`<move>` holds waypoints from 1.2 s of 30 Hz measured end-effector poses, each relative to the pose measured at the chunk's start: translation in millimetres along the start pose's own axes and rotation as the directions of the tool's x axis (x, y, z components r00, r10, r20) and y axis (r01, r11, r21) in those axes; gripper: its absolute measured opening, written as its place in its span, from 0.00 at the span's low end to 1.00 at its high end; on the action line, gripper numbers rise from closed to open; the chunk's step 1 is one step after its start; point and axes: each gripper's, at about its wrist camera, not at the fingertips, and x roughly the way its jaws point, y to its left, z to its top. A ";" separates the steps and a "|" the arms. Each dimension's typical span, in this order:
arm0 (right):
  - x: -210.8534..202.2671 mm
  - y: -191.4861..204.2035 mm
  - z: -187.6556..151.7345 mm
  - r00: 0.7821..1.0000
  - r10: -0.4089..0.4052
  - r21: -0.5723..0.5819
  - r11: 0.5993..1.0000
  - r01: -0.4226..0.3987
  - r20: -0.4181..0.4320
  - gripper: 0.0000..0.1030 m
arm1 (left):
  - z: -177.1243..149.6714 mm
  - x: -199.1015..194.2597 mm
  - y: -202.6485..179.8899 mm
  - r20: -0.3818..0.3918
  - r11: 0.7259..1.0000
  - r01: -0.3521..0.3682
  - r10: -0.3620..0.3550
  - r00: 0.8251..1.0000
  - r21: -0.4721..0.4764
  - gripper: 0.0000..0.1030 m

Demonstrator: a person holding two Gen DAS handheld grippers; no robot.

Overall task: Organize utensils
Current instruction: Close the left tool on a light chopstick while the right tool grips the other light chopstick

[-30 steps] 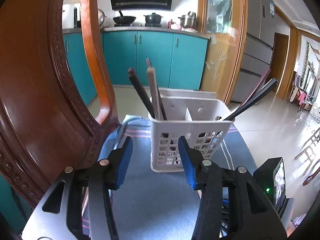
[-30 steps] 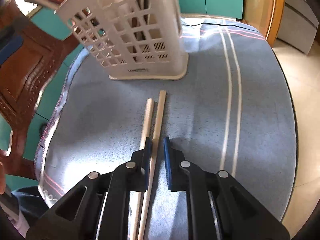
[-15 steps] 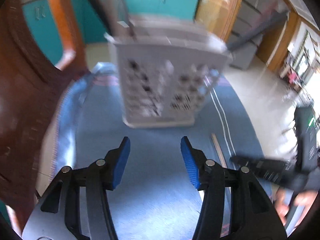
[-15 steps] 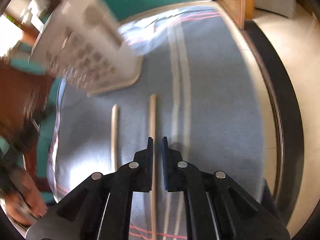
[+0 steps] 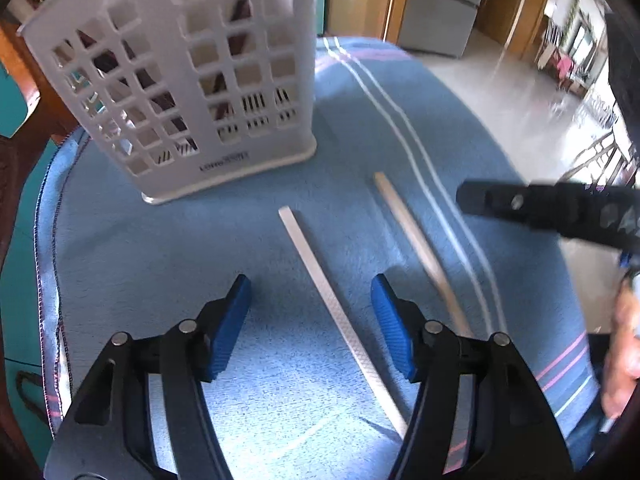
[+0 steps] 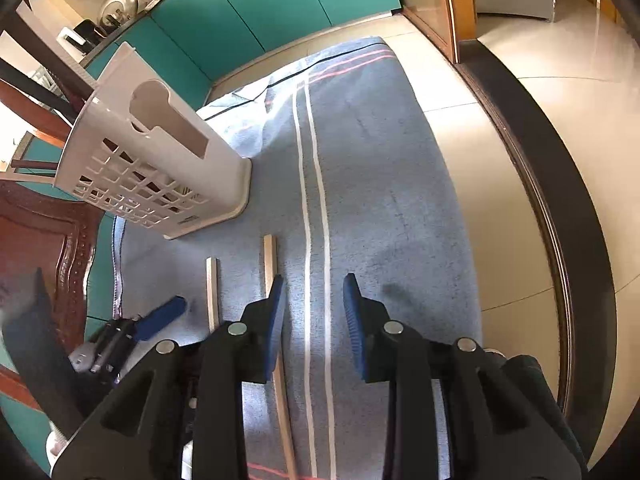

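A white plastic lattice utensil basket point(image 5: 192, 80) stands at the left on the blue striped cloth point(image 5: 280, 380). The left tongs point(image 5: 310, 320), just opening, straddle one pale wooden chopstick point(image 5: 320, 280). The right tongs point(image 6: 314, 316), also just opening, stand beside the other chopstick point(image 6: 270, 260).

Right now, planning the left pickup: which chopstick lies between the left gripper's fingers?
The chopstick nearer the basket, the paler one; the other chopstick lies outside the left gripper.
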 end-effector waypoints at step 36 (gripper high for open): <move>43.3 67.6 -22.1 0.953 -0.287 -0.362 0.882 0.301 0.094 0.36 | -30.5 -24.3 88.9 -0.034 0.991 -0.070 0.066 0.997 -0.113 0.34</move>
